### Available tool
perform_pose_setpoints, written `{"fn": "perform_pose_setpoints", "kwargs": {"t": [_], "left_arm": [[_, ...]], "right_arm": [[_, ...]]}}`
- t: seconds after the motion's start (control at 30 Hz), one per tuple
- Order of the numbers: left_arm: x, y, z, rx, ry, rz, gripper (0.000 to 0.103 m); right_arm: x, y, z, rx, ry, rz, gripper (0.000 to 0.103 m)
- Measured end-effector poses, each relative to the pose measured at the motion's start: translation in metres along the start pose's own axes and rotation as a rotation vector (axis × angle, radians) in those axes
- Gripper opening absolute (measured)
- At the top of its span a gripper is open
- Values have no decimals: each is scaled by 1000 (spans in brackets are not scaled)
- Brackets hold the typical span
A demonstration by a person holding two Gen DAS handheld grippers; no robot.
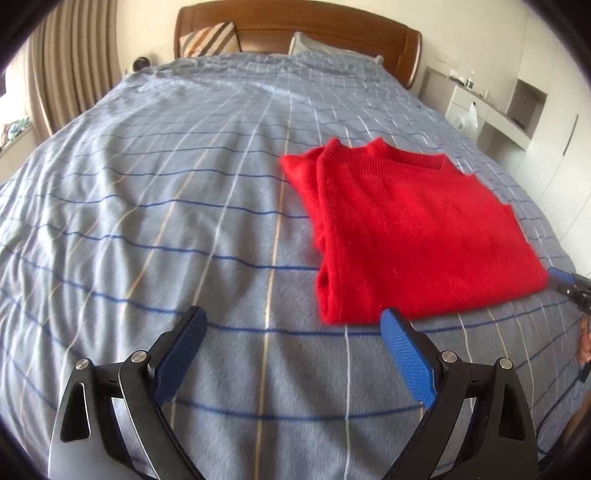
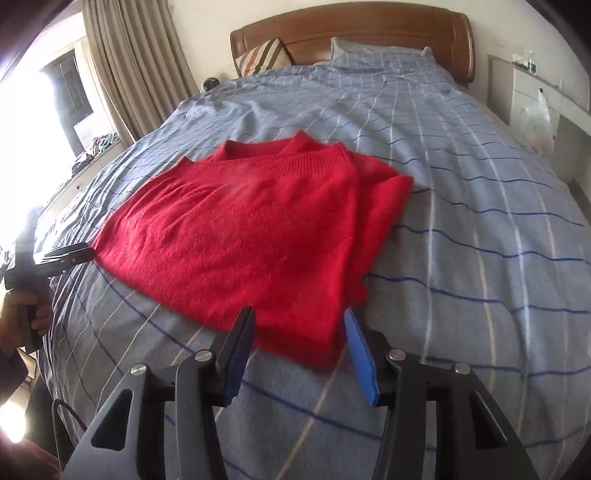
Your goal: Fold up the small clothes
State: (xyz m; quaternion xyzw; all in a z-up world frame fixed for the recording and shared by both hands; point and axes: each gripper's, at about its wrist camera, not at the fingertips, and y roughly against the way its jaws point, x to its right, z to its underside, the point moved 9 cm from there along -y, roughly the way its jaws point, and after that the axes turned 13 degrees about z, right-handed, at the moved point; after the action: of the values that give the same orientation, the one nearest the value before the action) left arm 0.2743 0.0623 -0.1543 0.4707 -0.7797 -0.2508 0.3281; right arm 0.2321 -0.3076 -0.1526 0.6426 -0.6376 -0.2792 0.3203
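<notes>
From the left wrist camera, the red sweater (image 1: 413, 236) lay folded on the blue plaid bedcover (image 1: 166, 206), to the right of centre, its ribbed neckline turned toward the wooden headboard (image 1: 295, 26). The left gripper (image 1: 293, 325) hung over bare bedcover in front of the sweater's near-left corner; its jaws stood wide apart and held nothing, the right blue pad (image 1: 408, 354) just short of the sweater's near edge, without visible contact. Only this view caught the white desk (image 1: 491, 110) along the right wall and, at the far right border, the tip of the right gripper (image 1: 565, 282) close against the sweater's near-right corner. Whether it touched the knit could not be told from here, nor how its jaws stood.

From the right wrist camera, the same sweater (image 2: 240, 229) filled the middle of the frame, folded layers stacked along its right side. The right gripper (image 2: 299, 321) sat at the near corner of the fold, its jaws moderately spread, one on each side of that corner; the knit lay between the pads (image 2: 360, 354) but was not pinched. This view alone showed the bright window (image 2: 48, 110) and curtain (image 2: 129, 62) at the left, and the person's left hand (image 2: 22, 314) around the handle of the left gripper (image 2: 70, 254), whose dark tip lay just beside the sweater's left corner. A striped pillow (image 2: 262, 55) leaned against the headboard (image 2: 369, 26).
</notes>
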Motion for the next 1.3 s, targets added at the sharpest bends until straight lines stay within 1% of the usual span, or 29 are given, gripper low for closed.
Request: {"fn": "perform_pose_setpoints", "kwargs": {"t": [0.07, 0.13, 0.23, 0.3, 0.37, 0.43, 0.47, 0.63, 0.8, 1.3], "left_arm": [[6, 13, 10, 26, 2, -13, 98], [15, 15, 20, 34, -12, -19, 99], [29, 4, 33, 32, -42, -47, 99], [35, -9, 41, 30, -78, -70, 99], [35, -23, 51, 16, -104, -108, 101], [35, -22, 54, 62, -123, -115, 102], [34, -22, 55, 73, -116, -107, 102], [30, -23, 57, 73, -89, -69, 103], [32, -24, 57, 74, -97, -80, 103], [33, -24, 57, 74, -97, -80, 103]], "right_arm": [[-4, 16, 9, 21, 8, 16, 57], [-10, 25, 24, 27, 9, 38, 61], [-19, 25, 46, 23, -3, 70, 62], [-21, 17, 55, 10, -31, 91, 64], [-18, 10, 65, 15, -65, 110, 74], [-16, 5, 69, 34, -84, 113, 81], [-15, 3, 70, 43, -88, 110, 82], [-16, 0, 71, 67, -88, 116, 85], [-16, 1, 72, 75, -87, 121, 85], [-19, 1, 74, 80, -80, 142, 85]]}}
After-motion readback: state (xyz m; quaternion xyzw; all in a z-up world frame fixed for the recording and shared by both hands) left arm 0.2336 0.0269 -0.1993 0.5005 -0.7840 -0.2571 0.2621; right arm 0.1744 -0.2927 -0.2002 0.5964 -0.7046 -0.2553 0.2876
